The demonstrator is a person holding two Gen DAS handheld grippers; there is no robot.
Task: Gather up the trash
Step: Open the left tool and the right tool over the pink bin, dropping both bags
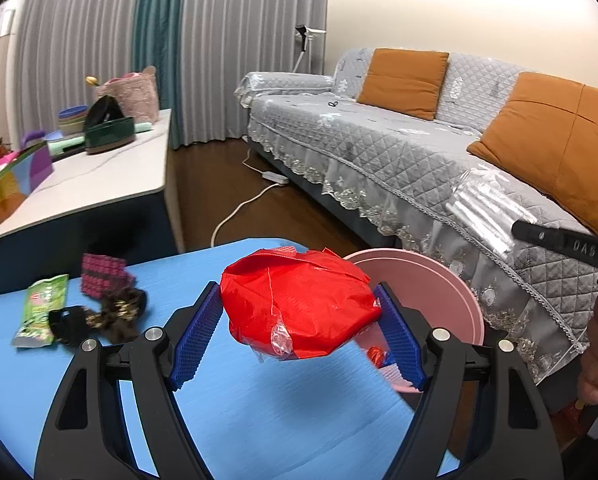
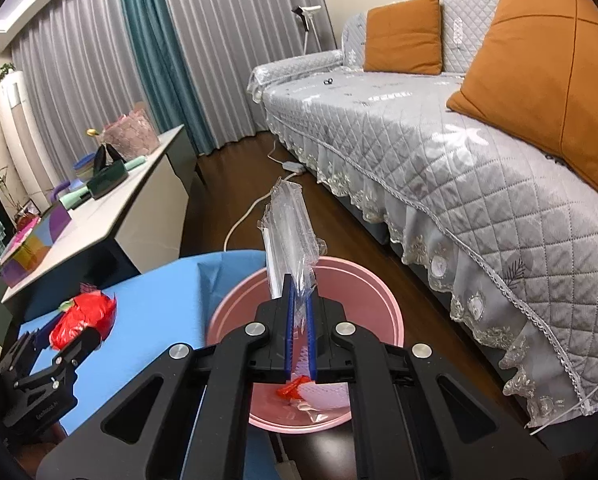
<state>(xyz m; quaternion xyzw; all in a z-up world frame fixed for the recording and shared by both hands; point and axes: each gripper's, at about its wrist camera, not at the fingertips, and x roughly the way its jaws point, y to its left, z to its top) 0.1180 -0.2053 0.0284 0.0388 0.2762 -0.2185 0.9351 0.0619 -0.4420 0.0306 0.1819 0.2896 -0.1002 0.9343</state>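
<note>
My left gripper (image 1: 299,312) is shut on a crumpled red plastic wrapper (image 1: 299,304), held above the blue table (image 1: 259,408) just left of the pink bin (image 1: 439,280). The right wrist view shows that wrapper (image 2: 83,316) and the left gripper (image 2: 71,344) at the lower left. Right over the pink bin (image 2: 235,312), my right gripper (image 2: 299,300) is shut on a clear plastic wrapper (image 2: 293,232) that sticks up from its blue pads. In the left wrist view the same clear wrapper (image 1: 487,212) shows at the right. Red and white scraps (image 2: 299,392) lie inside the bin.
A green snack packet (image 1: 41,312), a pink patterned packet (image 1: 101,274) and dark hair ties (image 1: 99,318) lie on the blue table's left part. A grey sofa (image 1: 399,152) with orange cushions stands to the right. A white cabinet (image 1: 79,184) holds boxes and bowls. A white cable (image 1: 239,208) crosses the floor.
</note>
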